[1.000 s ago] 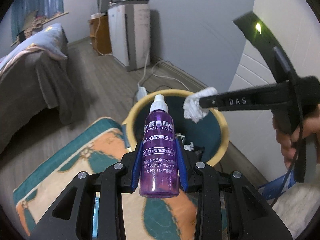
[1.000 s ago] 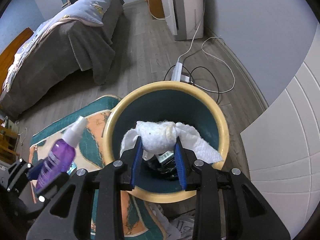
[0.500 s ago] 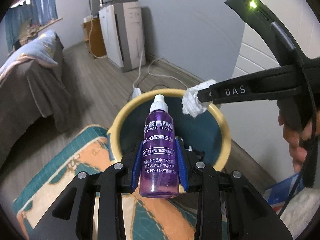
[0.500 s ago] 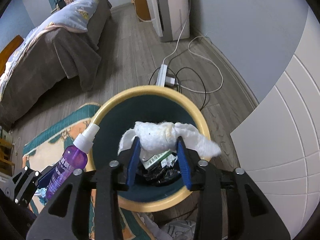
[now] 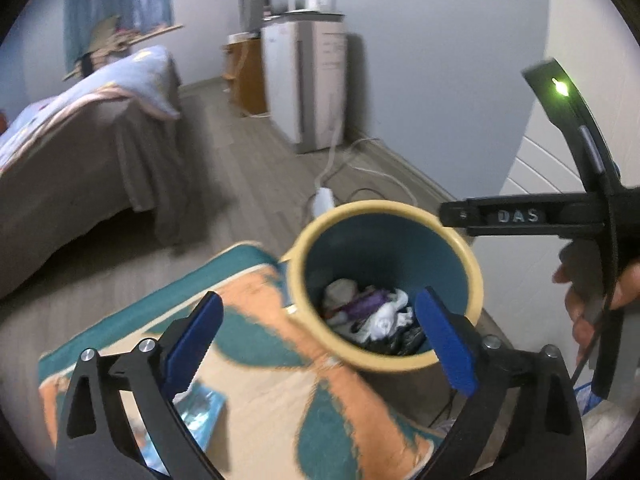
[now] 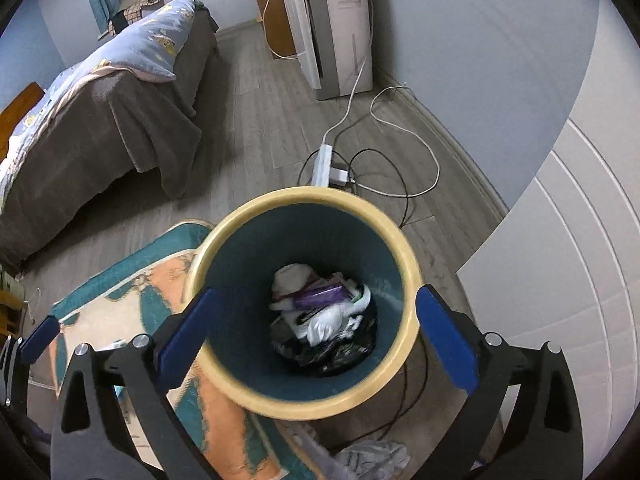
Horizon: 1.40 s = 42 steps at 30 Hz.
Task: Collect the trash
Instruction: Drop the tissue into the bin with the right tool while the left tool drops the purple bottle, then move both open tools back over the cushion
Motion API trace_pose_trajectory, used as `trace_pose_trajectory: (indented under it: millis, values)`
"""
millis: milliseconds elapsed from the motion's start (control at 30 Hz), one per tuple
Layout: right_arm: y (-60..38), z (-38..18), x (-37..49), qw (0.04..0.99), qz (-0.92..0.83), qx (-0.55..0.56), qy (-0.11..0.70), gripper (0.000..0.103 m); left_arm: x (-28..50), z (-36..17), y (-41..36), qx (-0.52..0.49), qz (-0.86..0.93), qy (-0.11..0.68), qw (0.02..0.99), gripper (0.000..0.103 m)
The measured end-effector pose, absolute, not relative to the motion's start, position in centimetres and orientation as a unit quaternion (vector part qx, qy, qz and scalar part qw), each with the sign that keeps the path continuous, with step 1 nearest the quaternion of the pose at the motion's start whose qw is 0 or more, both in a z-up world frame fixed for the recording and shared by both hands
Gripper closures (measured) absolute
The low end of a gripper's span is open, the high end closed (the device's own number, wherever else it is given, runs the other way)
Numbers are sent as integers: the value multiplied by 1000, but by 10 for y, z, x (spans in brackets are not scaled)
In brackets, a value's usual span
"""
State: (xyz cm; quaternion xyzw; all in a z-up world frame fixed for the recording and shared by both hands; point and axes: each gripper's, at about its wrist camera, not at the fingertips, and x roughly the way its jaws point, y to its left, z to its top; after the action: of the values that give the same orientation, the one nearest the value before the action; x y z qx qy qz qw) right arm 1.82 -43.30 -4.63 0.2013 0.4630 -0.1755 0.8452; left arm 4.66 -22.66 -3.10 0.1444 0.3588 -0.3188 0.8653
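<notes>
In the bin (image 6: 304,208), the purple spray bottle (image 6: 320,294) and white tissue (image 6: 324,326) lie on the trash heap. My left gripper (image 5: 320,344) and right gripper (image 6: 310,330) hang above it, jaws opening with nothing between them. A crumpled wad (image 6: 372,456) remains on the floor beside the bin; collection looks unfinished.

1. Bin (image 6: 224,240): cream-yellow rim, teal inside.
2. Bottle (image 6: 320,295) in it: purple, among white tissue (image 6: 324,326).
3. Rug (image 5: 256,344): orange and teal shapes, teal border.
4. Gripper pads (image 6: 184,330): blue.
</notes>
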Motion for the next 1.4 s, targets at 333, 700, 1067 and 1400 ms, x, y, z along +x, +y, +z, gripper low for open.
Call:
trace_pose_trajectory:
  millis: [333, 700, 1067, 1400]
  values:
    - [-362, -33, 14, 846, -173, 161, 478, 6, 38, -14, -125, 120, -172, 389, 897, 5]
    - [-253, -44, 22, 846, -161, 36, 508, 6, 39, -28, -17, 113, -73, 394, 909, 5]
    - [-192, -45, 28, 862, -122, 6, 493, 6, 45, -34, 30, 85, -45, 404, 910, 5]
    - [-167, -55, 38, 857, -86, 28, 507, 6, 55, -49, 40, 116, -32, 417, 901, 5]
